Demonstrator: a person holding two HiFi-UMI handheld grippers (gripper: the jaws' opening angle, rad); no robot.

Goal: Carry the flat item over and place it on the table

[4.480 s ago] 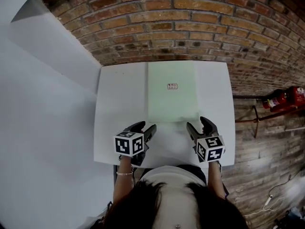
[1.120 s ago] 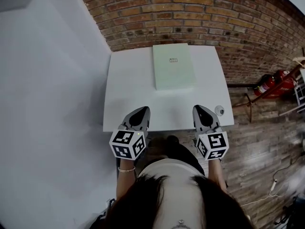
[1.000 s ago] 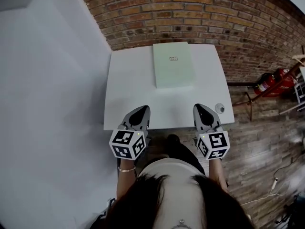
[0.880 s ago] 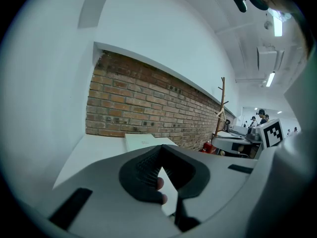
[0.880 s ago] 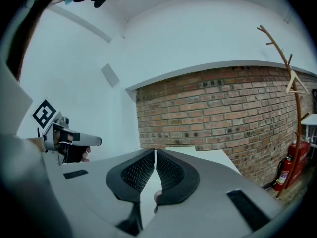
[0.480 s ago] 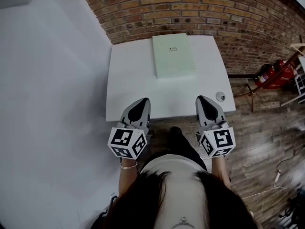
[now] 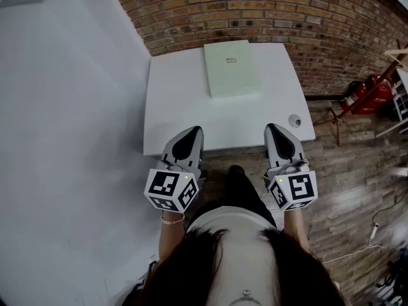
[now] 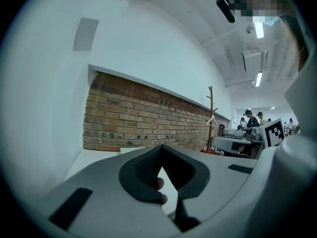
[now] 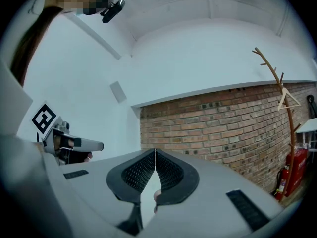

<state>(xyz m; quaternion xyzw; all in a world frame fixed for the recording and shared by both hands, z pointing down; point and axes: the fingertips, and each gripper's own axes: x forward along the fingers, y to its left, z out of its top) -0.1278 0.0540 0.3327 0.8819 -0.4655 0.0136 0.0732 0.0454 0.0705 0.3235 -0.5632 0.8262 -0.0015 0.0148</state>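
Both jaws: closed together, empty, on left gripper (image 7: 193,132) and right gripper (image 7: 273,130).
Flat item (image 7: 233,69): ahead on table (image 7: 178,107), lengthwise away, roughly midway between grippers.

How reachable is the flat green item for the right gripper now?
Probably yes: bare table lies between the right gripper and the flat green item; a small round object sits aside. Its shut jaws need opening.
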